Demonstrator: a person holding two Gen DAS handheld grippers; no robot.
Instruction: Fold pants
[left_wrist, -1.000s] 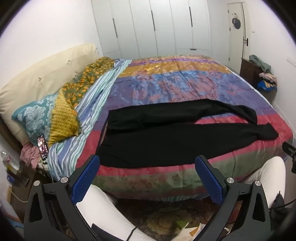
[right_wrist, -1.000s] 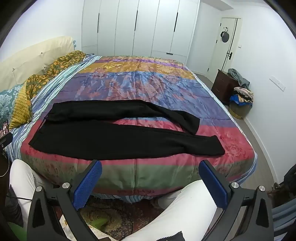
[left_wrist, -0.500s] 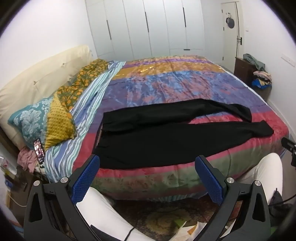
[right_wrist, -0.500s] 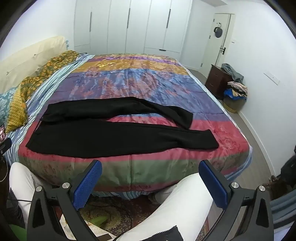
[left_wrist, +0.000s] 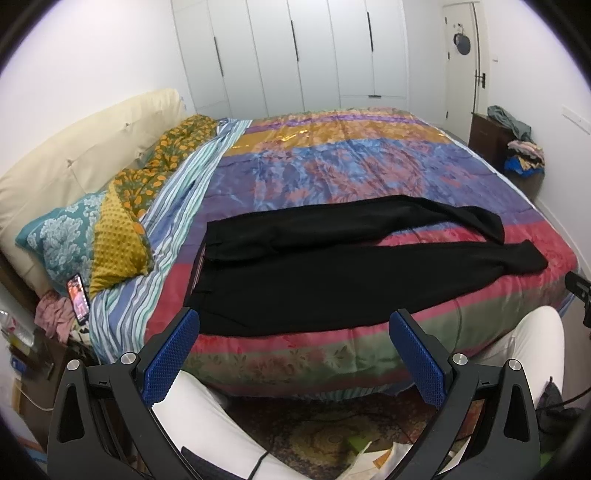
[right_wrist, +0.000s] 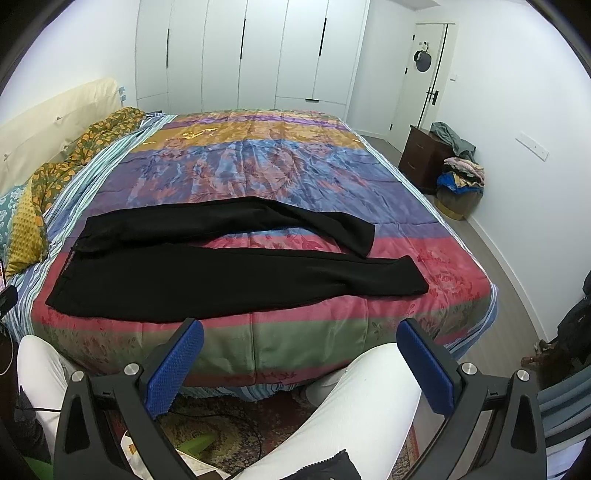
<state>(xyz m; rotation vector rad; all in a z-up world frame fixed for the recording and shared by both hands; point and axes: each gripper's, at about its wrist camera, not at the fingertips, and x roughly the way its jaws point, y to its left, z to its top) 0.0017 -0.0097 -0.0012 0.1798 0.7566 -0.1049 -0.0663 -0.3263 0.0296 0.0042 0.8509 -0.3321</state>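
Black pants (left_wrist: 332, 273) lie flat and spread out on the near part of the bed, waistband to the left, legs running right; the far leg bends at its end. They also show in the right wrist view (right_wrist: 207, 273). My left gripper (left_wrist: 295, 354) is open and empty, held off the bed's near edge in front of the waist end. My right gripper (right_wrist: 299, 358) is open and empty, also short of the bed edge, in front of the near leg.
The colourful quilt (left_wrist: 351, 166) covers the bed. Pillows (left_wrist: 74, 236) and a phone (left_wrist: 78, 295) lie at the left. A dark nightstand (right_wrist: 424, 162) with a clothes pile stands at the far right. My white-trousered legs (right_wrist: 354, 402) are below the grippers. A patterned rug (left_wrist: 325, 432) with clutter covers the floor.
Both views have drawn back and risen slightly, so the bed and pants sit a little farther away. The pants have not moved. Both grippers stay open.
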